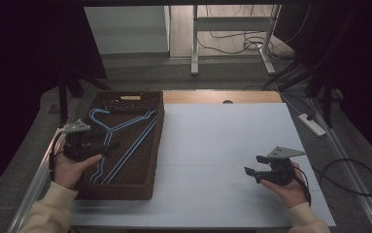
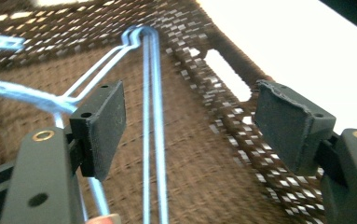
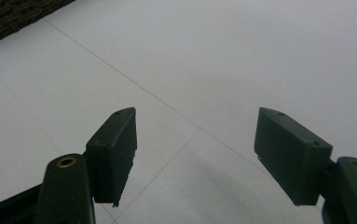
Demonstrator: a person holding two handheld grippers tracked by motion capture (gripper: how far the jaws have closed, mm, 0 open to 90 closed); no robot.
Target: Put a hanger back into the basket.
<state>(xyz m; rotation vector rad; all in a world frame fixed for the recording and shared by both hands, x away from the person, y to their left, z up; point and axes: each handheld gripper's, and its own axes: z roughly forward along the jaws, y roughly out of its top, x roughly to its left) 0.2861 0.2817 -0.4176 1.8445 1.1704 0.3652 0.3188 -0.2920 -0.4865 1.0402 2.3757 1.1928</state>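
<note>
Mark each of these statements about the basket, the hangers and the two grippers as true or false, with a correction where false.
1. The blue hangers lie inside the brown woven basket. True.
2. The left gripper is clamped on a hanger. False: its jaws stand wide apart above the basket, and the hanger wires run below the gap without touching the pads.
3. The right gripper holds nothing. True: its jaws are open over the bare white table.
4. The basket sits at the right side of the table. False: in the high view it is at the left side, by the left gripper.
5. A hanger lies on the white surface beside the right gripper. False: all hangers are in the basket.
</note>
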